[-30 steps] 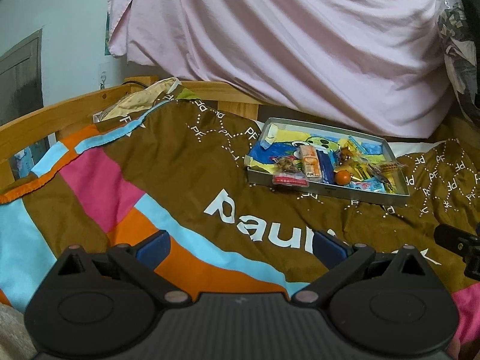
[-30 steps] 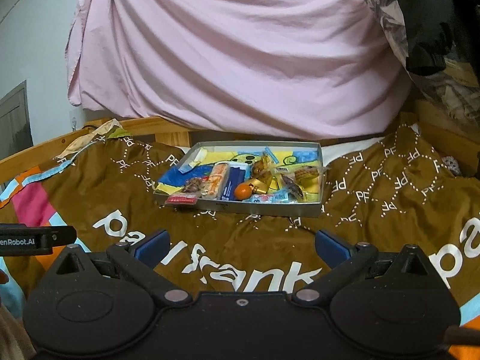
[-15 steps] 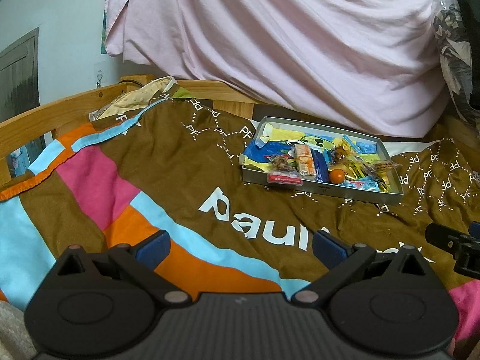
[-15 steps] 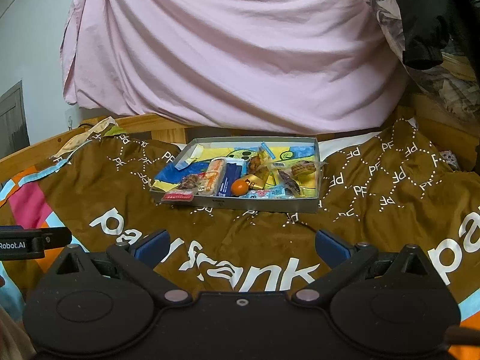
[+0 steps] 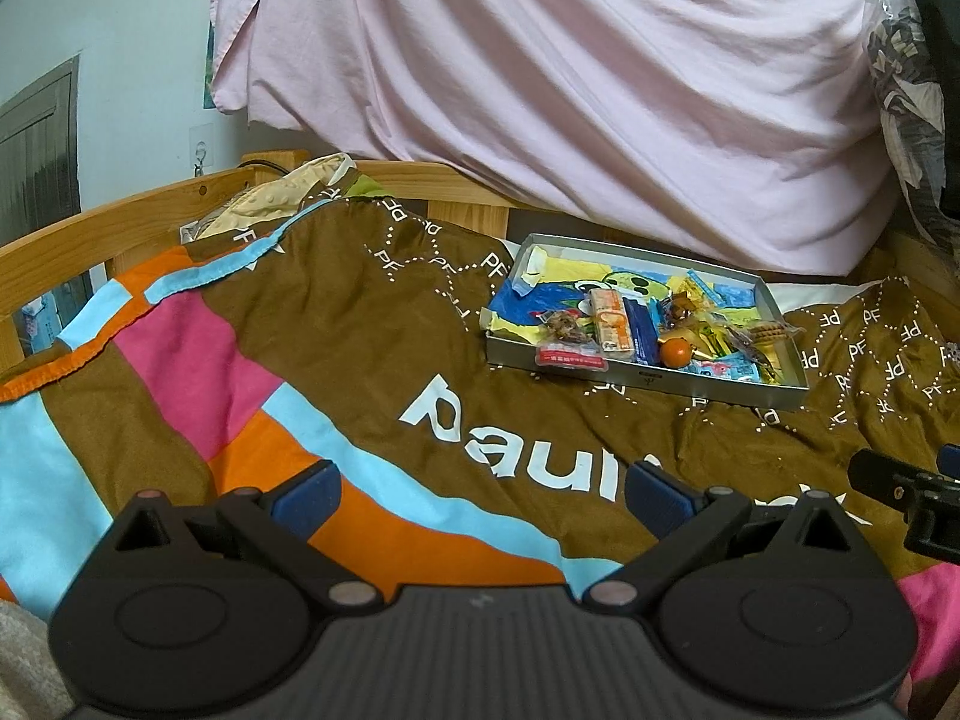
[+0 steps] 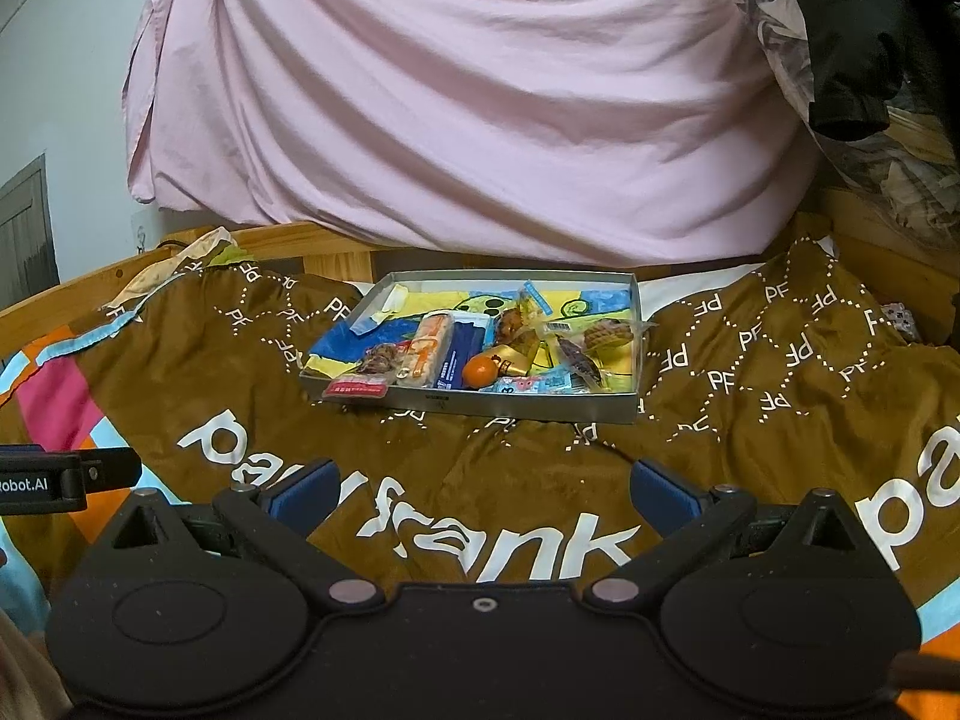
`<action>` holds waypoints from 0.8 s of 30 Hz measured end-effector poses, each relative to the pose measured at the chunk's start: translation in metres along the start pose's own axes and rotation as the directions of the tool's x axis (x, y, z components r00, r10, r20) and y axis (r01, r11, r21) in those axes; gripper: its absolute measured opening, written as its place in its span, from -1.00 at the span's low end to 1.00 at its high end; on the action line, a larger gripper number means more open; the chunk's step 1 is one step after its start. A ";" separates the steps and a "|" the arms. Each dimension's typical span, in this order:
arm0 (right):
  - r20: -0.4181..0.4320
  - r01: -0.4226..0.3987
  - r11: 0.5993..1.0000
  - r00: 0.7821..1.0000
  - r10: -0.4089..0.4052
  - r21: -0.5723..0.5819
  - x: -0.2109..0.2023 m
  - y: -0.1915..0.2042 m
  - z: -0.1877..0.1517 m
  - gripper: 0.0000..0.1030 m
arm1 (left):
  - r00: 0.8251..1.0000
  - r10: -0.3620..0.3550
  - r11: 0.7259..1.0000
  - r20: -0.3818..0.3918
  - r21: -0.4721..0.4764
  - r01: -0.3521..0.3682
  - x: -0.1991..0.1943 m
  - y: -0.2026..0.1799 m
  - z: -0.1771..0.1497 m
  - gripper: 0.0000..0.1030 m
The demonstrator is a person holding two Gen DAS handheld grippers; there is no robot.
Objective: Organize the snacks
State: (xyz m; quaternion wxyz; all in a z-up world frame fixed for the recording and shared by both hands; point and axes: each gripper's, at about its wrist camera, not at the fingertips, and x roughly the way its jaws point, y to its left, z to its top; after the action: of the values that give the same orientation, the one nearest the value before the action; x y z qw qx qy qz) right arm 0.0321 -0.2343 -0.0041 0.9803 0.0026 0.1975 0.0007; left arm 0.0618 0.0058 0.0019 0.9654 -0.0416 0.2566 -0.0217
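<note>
A shallow grey tray (image 5: 642, 381) (image 6: 480, 407) sits on the brown blanket, full of mixed snacks. Among them are an orange-and-white wrapped bar (image 5: 612, 327) (image 6: 429, 348), a small orange ball (image 5: 675, 353) (image 6: 479, 371), a red packet (image 5: 570, 357) (image 6: 355, 387) on the tray's near left edge, and a blue packet (image 6: 462, 348). My left gripper (image 5: 480, 489) is open and empty, well short of the tray and to its left. My right gripper (image 6: 480, 489) is open and empty, straight in front of the tray, some way back.
The tray lies on a brown patterned blanket (image 5: 372, 324) (image 6: 750, 360) over a wooden bed frame (image 5: 96, 222). A pink sheet (image 6: 456, 102) hangs behind the tray. Dark clothing (image 6: 852, 48) hangs at the right. The other gripper shows at each view's edge.
Both grippers have drawn back slightly, so the tray looks a little smaller and higher. Both stay open and empty.
</note>
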 end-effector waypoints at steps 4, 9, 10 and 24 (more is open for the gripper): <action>-0.003 -0.002 1.000 1.000 0.001 -0.006 0.001 0.001 -0.001 0.99 | 1.000 -0.001 1.000 -0.001 0.000 0.001 0.000 0.000 0.000 0.99; -0.004 -0.001 1.000 1.000 0.001 -0.007 0.001 0.001 -0.001 0.99 | 1.000 0.001 1.000 0.000 0.000 -0.001 0.000 -0.001 0.000 0.99; -0.004 -0.001 1.000 1.000 0.001 -0.007 0.001 0.001 -0.001 0.99 | 1.000 0.001 1.000 0.000 0.000 -0.001 0.000 -0.001 0.000 0.99; -0.006 0.001 1.000 1.000 -0.001 -0.009 0.000 0.001 -0.001 0.99 | 0.998 0.055 0.998 -0.021 -0.004 -0.055 0.002 0.001 0.000 0.99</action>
State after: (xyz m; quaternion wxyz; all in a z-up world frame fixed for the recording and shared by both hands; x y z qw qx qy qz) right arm 0.0318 -0.2334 -0.0056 0.9797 -0.0018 0.2004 0.0013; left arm 0.0634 0.0070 0.0015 0.9628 -0.0367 0.2677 0.0049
